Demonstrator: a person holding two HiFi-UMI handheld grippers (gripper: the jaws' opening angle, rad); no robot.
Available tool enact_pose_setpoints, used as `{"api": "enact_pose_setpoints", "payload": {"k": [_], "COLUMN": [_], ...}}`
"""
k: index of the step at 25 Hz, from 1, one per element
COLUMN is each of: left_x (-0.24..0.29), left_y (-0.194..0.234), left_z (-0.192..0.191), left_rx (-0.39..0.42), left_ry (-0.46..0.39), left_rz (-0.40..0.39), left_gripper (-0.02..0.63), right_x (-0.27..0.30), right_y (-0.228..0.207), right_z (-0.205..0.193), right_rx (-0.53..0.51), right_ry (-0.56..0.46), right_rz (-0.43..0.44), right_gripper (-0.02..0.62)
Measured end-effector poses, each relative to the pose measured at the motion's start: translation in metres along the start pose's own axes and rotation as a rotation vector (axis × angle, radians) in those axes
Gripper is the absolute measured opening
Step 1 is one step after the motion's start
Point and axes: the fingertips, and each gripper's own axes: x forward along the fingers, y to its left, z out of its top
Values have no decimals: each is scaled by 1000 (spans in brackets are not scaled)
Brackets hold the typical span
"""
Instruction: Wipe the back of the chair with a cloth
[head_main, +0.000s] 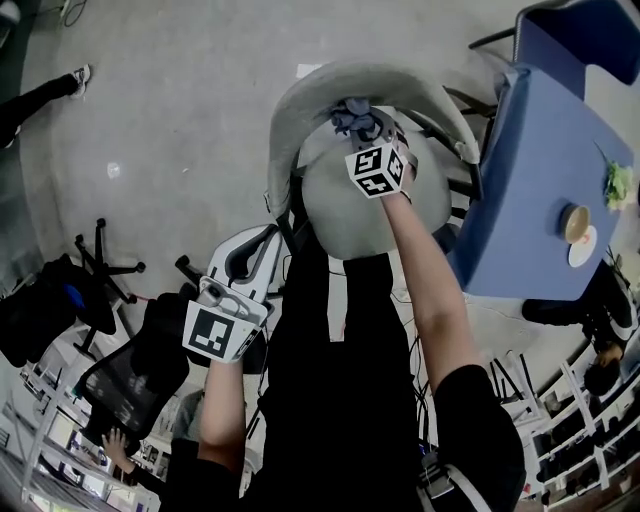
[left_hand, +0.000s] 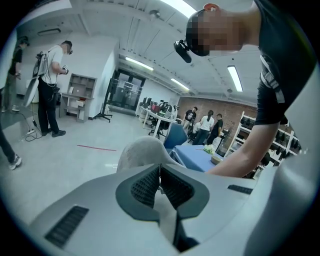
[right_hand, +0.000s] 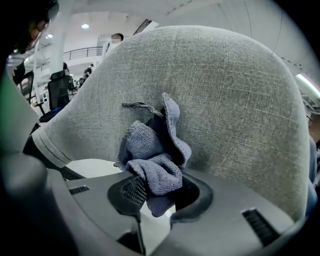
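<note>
Open-plan office, grey concrete floor, w/ a blue-topped counter (head_main: 545, 190) off to my right. The grey woven-fabric chair back (right_hand: 230, 100) fills the right gripper view. The crumpled blue-grey microfibre cloth (right_hand: 152, 150) sits against it near the middle, on what looks like the seat-side face. My right gripper (right_hand: 156, 195) has its jaws clamped on the cloth's lower fold, w/ the rest bunched fwd and touching the fabric. My left gripper (left_hand: 160, 186) hangs low, well apart from the chair, jaws pressed together w/ nothing between.

To wipe well, I reckon: firm, even pressure and long overlapping passes edge to edge, following the curve. Don't let the hard jaw tips scrape the weave. The cloth is wadded, so the contact patch looks small and prob. needs extra passes.

Count: 1 cloth, 1 grey chair, 2 grippers, 1 counter.
</note>
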Motion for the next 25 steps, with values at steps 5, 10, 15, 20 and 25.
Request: {"api": "enact_pose_setpoints", "payload": {"k": [5,10,15,20,25], "left_x": [4,7,15,22,26], "left_y": [-5,-11,-18,-26,-26], "left_z": [0,-1,-3,-2,2], "left_rx": [13,27,23,28,29], "left_ry": [3,19,23,21,17], "left_rz": [-9,-23,-33,-51,-50], "left_gripper": [26,26,26,26,26], "right_x": [-3,-11,-20,-28,-39], "right_y": [-16,-37,-55,-69,-84], "right_z": [-8,-21,-33,-43,-57], "right_rx": [5,39,90,131,187], "right_ry": [7,28,37,42,48], "right_rz": [-25,-65,-105,-143,-189], "right_gripper": [121,121,121,121,121]}}
